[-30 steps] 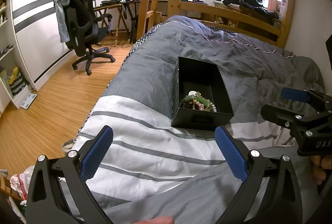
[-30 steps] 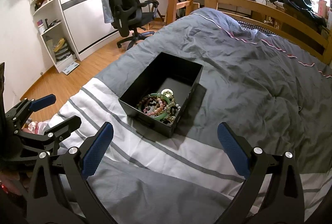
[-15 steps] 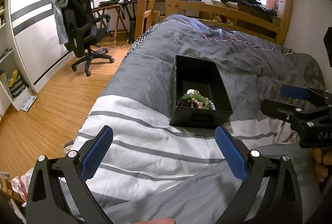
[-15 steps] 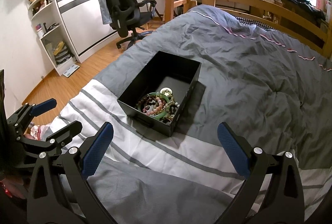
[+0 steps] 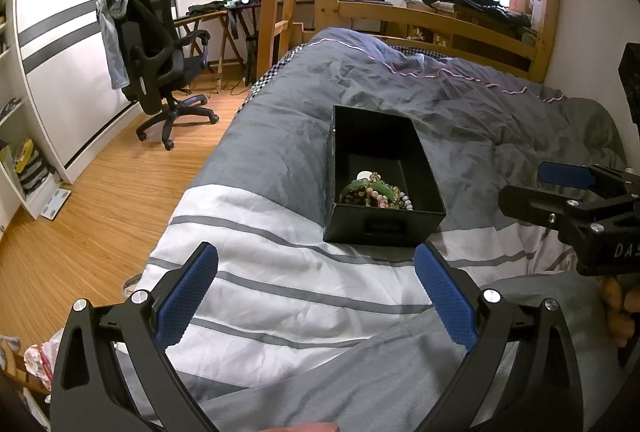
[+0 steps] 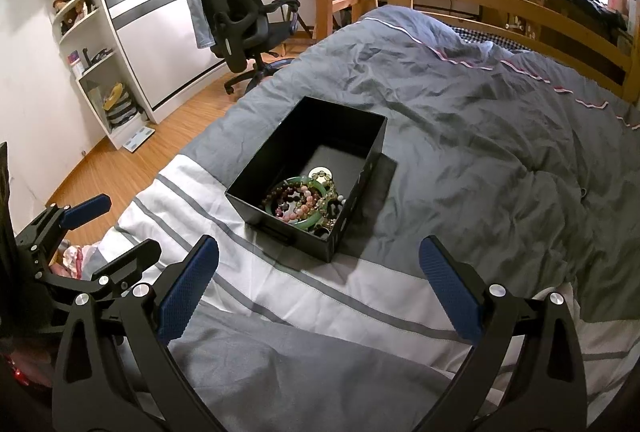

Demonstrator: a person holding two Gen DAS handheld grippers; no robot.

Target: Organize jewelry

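You have edged both tongs nearer the black box (image 5: 384, 188); left gripper (image 5: 316, 296) and right gripper (image 6: 320, 296) gape wide, empty. Next, reach into the bracelets (image 6: 306, 202).

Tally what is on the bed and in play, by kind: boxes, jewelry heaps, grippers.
Black box: 1
Jewelry heap, bracelets tangled, pieces not separable: 1
Grippers, left gripper and right gripper, fingers apart: 2
Total: 4
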